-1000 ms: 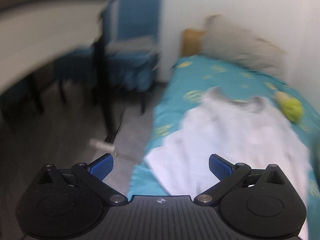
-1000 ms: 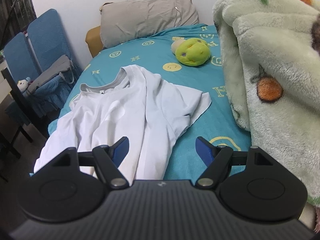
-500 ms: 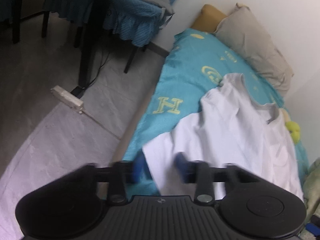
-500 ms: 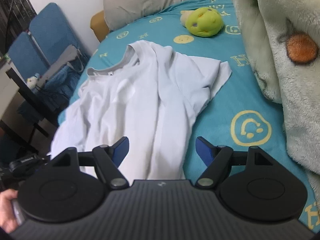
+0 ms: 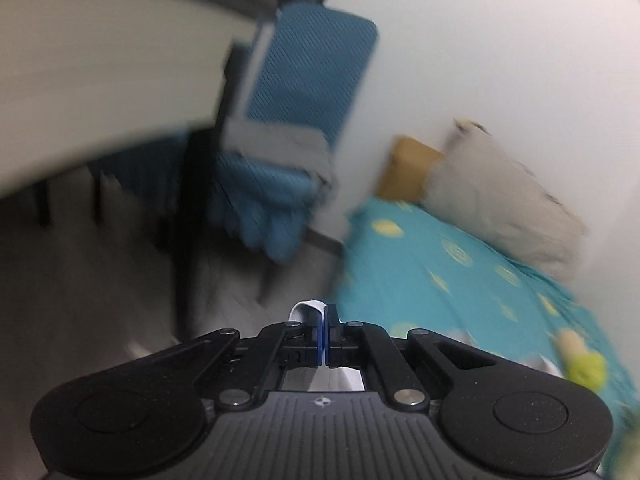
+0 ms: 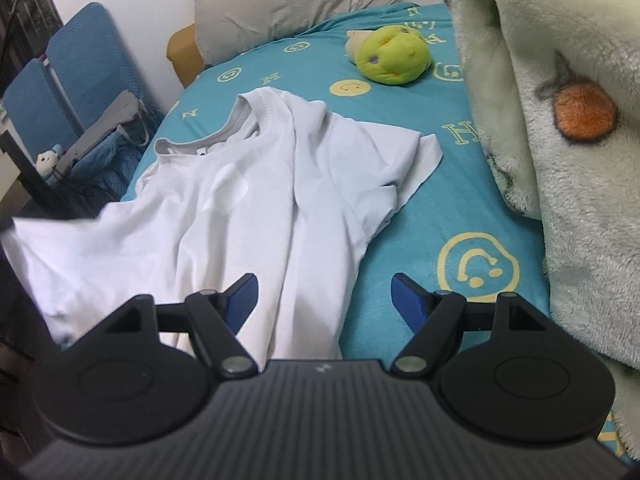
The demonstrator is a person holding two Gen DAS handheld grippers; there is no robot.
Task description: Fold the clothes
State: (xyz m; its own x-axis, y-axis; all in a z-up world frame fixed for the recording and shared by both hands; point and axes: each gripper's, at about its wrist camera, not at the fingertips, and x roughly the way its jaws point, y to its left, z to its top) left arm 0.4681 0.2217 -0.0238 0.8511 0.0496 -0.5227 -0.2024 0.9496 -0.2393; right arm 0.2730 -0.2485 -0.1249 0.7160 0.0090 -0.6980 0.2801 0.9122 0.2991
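We see the white T-shirt (image 6: pixel 248 208) lying rumpled on the teal bed sheet (image 6: pixel 420 200), its near-left corner lifted. Our left gripper (image 5: pixel 325 334) has pinched white fabric, jaws closed. Our right gripper (image 6: pixel 323 294) hovers wide over the hem, gripping nothing.

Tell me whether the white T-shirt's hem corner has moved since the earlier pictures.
Yes. In the right wrist view the white T-shirt has its near-left corner lifted and stretched out past the bed edge, clamped in the shut left gripper.

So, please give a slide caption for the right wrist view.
Open right gripper hovers over a crumpled white T-shirt on the teal bedsheet.
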